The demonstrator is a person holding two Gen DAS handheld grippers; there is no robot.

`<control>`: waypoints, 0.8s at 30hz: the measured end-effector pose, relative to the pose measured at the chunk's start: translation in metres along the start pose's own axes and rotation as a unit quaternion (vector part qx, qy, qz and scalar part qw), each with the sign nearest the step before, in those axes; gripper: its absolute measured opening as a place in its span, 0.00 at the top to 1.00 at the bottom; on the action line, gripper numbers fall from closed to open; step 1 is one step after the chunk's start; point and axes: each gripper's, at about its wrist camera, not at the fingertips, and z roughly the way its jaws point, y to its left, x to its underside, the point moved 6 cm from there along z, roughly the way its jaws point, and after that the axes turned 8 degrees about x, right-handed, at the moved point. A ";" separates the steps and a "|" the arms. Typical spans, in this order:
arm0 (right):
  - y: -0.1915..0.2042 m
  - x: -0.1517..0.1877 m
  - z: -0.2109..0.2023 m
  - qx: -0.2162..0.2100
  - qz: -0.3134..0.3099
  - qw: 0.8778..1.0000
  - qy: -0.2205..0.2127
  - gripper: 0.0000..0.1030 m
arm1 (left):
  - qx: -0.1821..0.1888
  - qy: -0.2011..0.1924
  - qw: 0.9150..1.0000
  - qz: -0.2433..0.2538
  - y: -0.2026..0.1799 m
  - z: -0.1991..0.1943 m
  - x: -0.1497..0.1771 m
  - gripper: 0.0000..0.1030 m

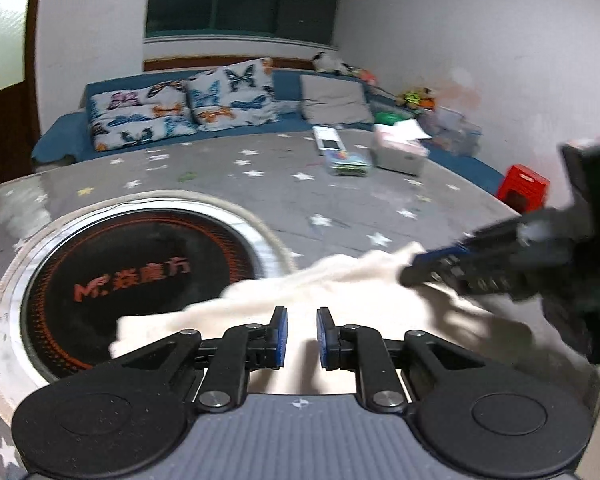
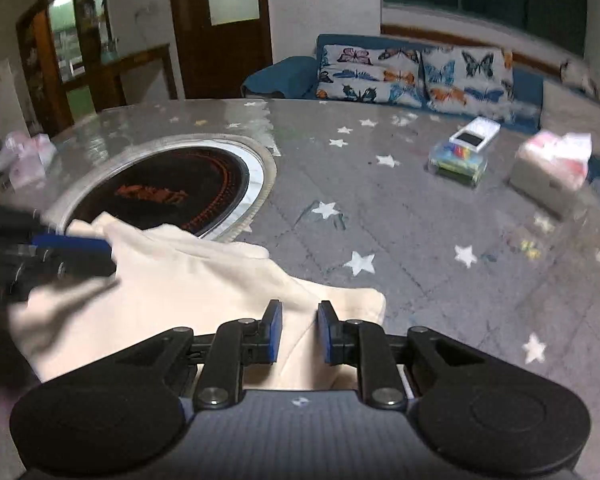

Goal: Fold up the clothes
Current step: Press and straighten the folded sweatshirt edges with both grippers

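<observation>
A cream garment [image 1: 340, 292] lies bunched on the grey star-patterned table, partly over the rim of the round cooktop; it also shows in the right wrist view [image 2: 188, 280]. My left gripper [image 1: 301, 336] hovers over the garment's near part, jaws a small gap apart with nothing between them. My right gripper [image 2: 300, 332] is likewise open a small gap over the garment's right part. In the left wrist view the right gripper [image 1: 428, 266] comes in from the right, blurred, its tips at the cloth's far edge. In the right wrist view the left gripper [image 2: 100, 256] reaches in from the left onto the cloth.
A round black cooktop [image 1: 140, 276] is set into the table [image 1: 340, 200]. At the far side stand a box of coloured items [image 2: 458, 160], a tissue box [image 2: 548, 176] and a red box [image 1: 522, 188]. A blue sofa with butterfly pillows [image 1: 180, 108] lies behind.
</observation>
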 end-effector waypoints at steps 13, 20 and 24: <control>0.019 0.034 -0.076 -0.015 -0.061 0.998 -0.012 0.88 | 0.078 0.019 0.996 0.050 -0.063 0.007 0.023 0.83; 0.031 0.059 -0.074 -0.020 -0.081 0.996 0.010 0.89 | 0.073 0.029 0.996 0.041 -0.062 0.003 0.036 0.83; 0.032 0.046 -0.078 -0.016 -0.090 0.996 -0.005 0.89 | 0.057 0.013 0.998 0.022 -0.050 -0.014 0.035 0.83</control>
